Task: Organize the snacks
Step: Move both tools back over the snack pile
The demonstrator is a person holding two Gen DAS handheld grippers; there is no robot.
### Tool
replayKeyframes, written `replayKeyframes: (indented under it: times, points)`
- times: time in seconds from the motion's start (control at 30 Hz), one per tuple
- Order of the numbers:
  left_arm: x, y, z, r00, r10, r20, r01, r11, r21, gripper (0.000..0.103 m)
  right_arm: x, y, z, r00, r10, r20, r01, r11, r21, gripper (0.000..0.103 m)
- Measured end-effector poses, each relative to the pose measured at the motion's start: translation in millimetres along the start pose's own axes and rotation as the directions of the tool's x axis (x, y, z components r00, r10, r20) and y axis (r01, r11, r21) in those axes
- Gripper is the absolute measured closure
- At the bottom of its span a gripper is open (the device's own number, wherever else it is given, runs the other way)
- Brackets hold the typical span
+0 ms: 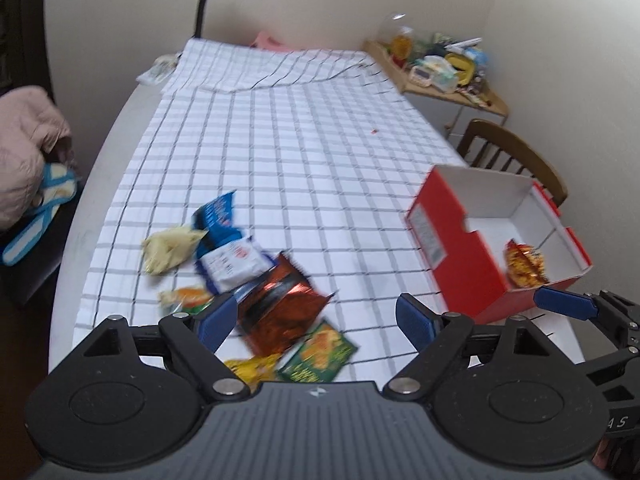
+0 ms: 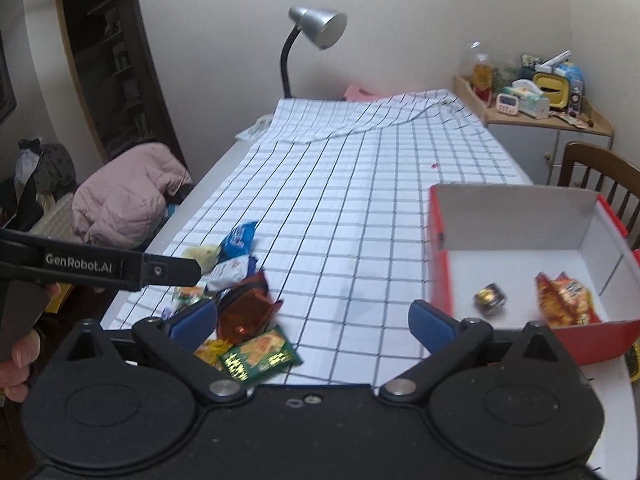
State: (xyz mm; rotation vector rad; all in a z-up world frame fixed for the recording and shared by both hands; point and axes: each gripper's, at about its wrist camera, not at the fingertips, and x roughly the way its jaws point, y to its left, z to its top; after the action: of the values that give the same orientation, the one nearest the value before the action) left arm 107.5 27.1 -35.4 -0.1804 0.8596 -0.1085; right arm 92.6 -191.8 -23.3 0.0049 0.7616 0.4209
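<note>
A pile of snack packets lies on the checked tablecloth: a copper foil bag [image 1: 280, 304] [image 2: 244, 312], a green packet [image 1: 318, 354] [image 2: 260, 356], a blue and white packet [image 1: 228, 248] [image 2: 236, 240], a pale yellow one [image 1: 170, 248] and a yellow one [image 1: 252, 368]. A red box [image 1: 464, 256] [image 2: 438, 256] with a white inside stands at the right and holds an orange snack bag [image 1: 524, 266] [image 2: 566, 300] and a small dark foil item [image 2: 491, 298]. My left gripper [image 1: 316, 320] is open and empty above the pile. My right gripper [image 2: 314, 322] is open and empty between the pile and the box.
A desk lamp [image 2: 316, 28] stands at the table's far end. A wooden chair [image 2: 600, 176] is behind the box. A cluttered side cabinet [image 2: 540, 96] is at the far right. A pink jacket [image 2: 124, 196] lies on a seat at the left.
</note>
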Motion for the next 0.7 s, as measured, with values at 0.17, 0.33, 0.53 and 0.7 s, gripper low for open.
replayKeyframes:
  times: [0.17, 0.33, 0.53, 0.7]
  points:
    - [18, 26, -18, 0.998, 0.054, -0.041, -0.055, 0.998, -0.024, 0.016, 28, 11, -10, 0.999, -0.008, -0.048, 0.008, 1.0, 0.004, 0.001]
    - [39, 44, -35, 0.99, 0.125, -0.06, -0.126, 0.992, -0.007, 0.016, 54, 13, -17, 0.995, -0.025, -0.097, 0.029, 0.999, 0.037, 0.001]
    - [60, 55, -52, 0.983, 0.155, -0.101, -0.156, 0.988, 0.001, 0.016, 85, 16, -25, 0.985, -0.056, -0.165, 0.069, 0.995, 0.077, 0.001]
    - [66, 64, -63, 0.98, 0.162, -0.115, -0.165, 0.986, -0.021, 0.016, 114, 24, -30, 0.971, -0.09, -0.22, 0.115, 0.988, 0.103, 0.002]
